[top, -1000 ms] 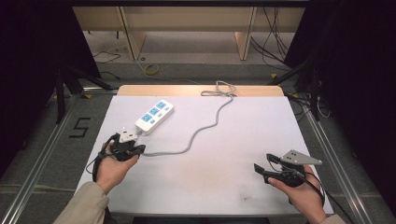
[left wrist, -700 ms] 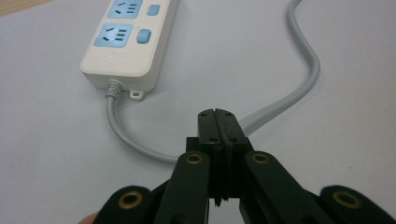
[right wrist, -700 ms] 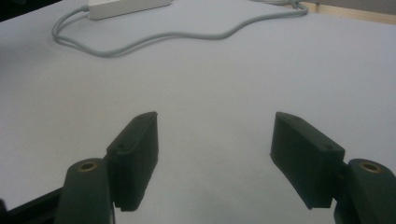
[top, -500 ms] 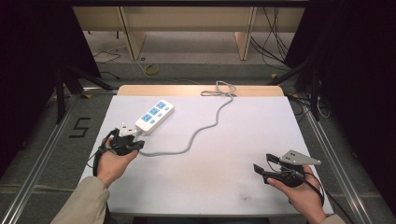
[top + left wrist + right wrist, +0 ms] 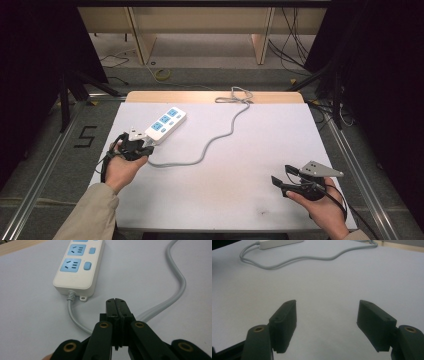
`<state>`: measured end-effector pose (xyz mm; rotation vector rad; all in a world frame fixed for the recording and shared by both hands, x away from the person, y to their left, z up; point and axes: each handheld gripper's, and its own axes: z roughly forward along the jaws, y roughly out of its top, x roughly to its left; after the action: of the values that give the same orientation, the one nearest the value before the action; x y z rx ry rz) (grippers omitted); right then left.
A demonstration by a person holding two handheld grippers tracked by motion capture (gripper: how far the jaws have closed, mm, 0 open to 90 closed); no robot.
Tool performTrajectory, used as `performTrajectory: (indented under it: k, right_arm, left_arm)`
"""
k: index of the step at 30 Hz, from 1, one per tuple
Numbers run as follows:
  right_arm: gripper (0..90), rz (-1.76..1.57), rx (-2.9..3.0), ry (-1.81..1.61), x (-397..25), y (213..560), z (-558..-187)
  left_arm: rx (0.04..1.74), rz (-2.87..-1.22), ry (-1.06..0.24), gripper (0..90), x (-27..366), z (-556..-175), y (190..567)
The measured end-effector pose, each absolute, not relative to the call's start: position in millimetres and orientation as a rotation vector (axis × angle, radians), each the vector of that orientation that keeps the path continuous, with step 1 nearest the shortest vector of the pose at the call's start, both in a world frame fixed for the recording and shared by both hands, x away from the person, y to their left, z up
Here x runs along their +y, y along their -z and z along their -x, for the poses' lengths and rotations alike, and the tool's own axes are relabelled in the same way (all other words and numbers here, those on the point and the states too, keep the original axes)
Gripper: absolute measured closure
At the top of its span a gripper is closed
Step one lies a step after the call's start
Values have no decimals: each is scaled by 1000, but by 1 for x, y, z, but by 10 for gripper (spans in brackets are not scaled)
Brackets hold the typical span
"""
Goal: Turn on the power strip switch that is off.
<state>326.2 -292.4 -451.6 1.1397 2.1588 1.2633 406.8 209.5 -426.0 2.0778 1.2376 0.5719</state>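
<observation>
**A:** So where's this at? I see the power strip (image 5: 165,123) lying flat on the white desk (image 5: 260,150), toward the far left part, with its grey cord (image 5: 220,137) snaking from its near end round to the far edge.

**B:** Pretty early, I'd say. The left gripper (image 5: 141,148) sits right at the strip's near end, just beside where the cord comes out. In the left gripper view its jaws are pressed together with nothing between them, and the strip (image 5: 79,265) is a bit ahead of the tips, not touched.

**A:** So no grip on anything yet?

**B:** Nope. The cord (image 5: 160,307) runs past the jaws on the desk, but they aren't on it. The strip's sockets look empty too, as far as I can see them.

**A:** And the other hand?

**B:** The right gripper (image 5: 281,176) is well apart from it all, over the near right part of the desk, jaws spread wide over bare surface.

**A:** So basically everything's left to do.

**B:** My read: the left is lined up near the strip, maybe to nudge it or press something, but the actual handling hasn't started.
</observation>
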Motion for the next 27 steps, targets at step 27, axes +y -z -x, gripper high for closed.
performTrajectory:
  k: [27]
  right_arm:
    - [325,-1139,2158,-1263,-293,452,-327]
  left_arm:
    - [1245,-2077,-610,898,212,-431,423]
